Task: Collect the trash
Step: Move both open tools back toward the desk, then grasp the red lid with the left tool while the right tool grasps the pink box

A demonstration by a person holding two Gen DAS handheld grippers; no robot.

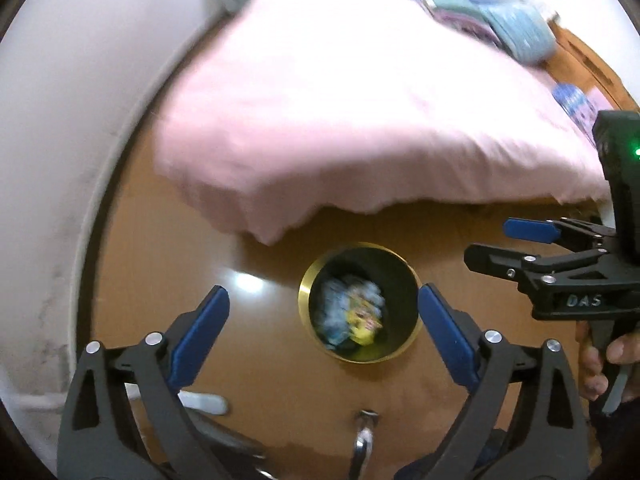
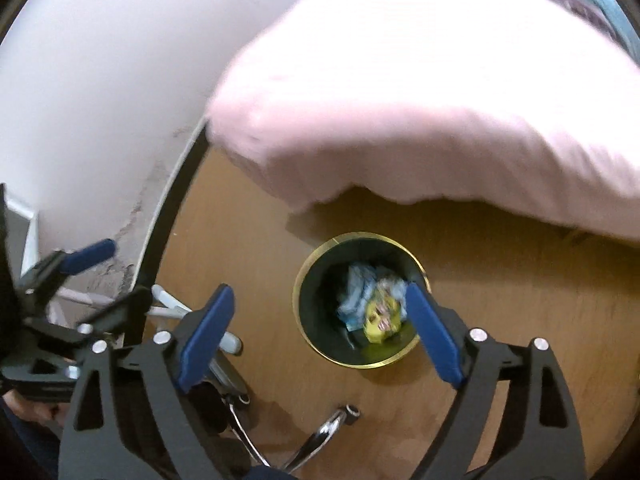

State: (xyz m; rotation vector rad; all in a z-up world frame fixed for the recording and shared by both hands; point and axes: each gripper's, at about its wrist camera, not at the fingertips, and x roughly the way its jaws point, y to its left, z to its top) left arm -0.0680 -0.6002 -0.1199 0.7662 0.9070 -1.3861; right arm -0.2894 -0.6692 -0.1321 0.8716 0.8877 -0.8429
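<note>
A round dark bin with a gold rim (image 1: 304, 300) stands on the wooden floor below the bed edge; it also shows in the right wrist view (image 2: 298, 300). Inside lie crumpled wrappers, light blue and yellow (image 1: 354, 314) (image 2: 374, 308). My left gripper (image 1: 324, 320) is open and empty, held high above the bin. My right gripper (image 2: 320, 320) is open and empty too, also above the bin. The right gripper shows at the right edge of the left wrist view (image 1: 486, 246), and the left gripper at the left edge of the right wrist view (image 2: 124, 272).
A bed with a pink cover (image 1: 360, 112) (image 2: 440, 100) overhangs the floor behind the bin. A white wall (image 1: 72, 140) runs along the left. Chrome chair legs (image 2: 324, 432) and white objects (image 2: 172, 304) lie on the floor near me. Folded fabrics (image 1: 512, 24) sit on the bed's far side.
</note>
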